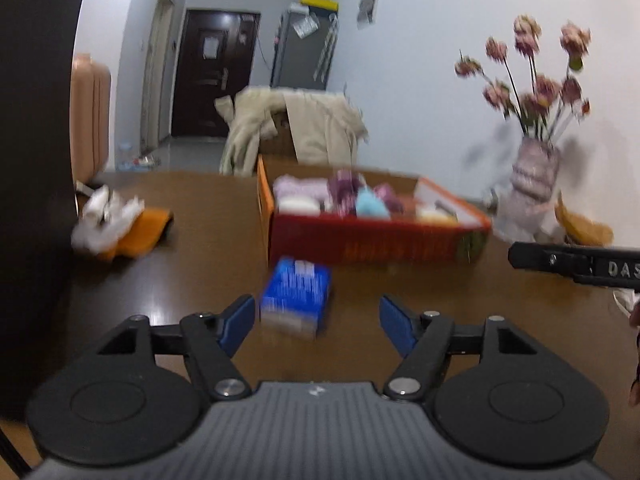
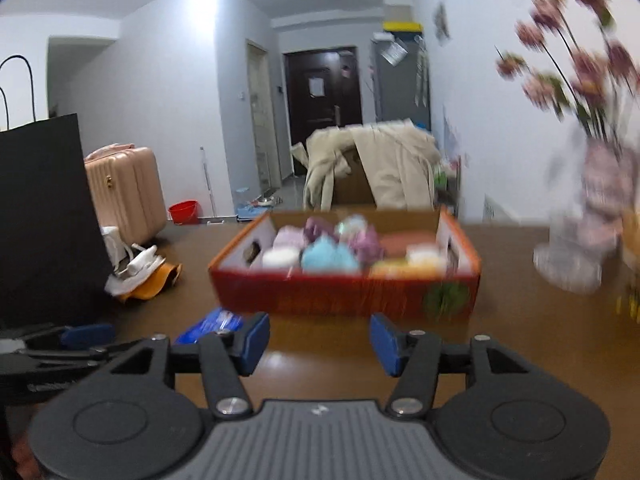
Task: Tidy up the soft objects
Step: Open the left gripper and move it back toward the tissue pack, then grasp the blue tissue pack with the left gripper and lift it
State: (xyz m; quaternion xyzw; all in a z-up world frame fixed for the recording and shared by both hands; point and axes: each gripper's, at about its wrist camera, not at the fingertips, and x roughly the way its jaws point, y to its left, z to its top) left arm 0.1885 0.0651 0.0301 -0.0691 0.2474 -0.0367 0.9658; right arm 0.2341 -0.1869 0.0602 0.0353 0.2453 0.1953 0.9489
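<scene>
Brown table (image 1: 200, 216) | box (image 2: 344, 292) ahead of both grippers, full of soft items (image 2: 328, 258) | left gripper (image 1: 318, 326) and right gripper (image 2: 319, 344) wide, empty | likely nearly done; blue pack (image 1: 296, 296) outside.

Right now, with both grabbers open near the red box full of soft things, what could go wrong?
1. The vase of flowers stands close beside the red box; a wide swing of the right gripper might tip it.
2. The blue packet lies on the table just ahead of the left gripper; a low push forward could shove it along.
3. The soft things are heaped to the rim, so more could spill out.
</scene>
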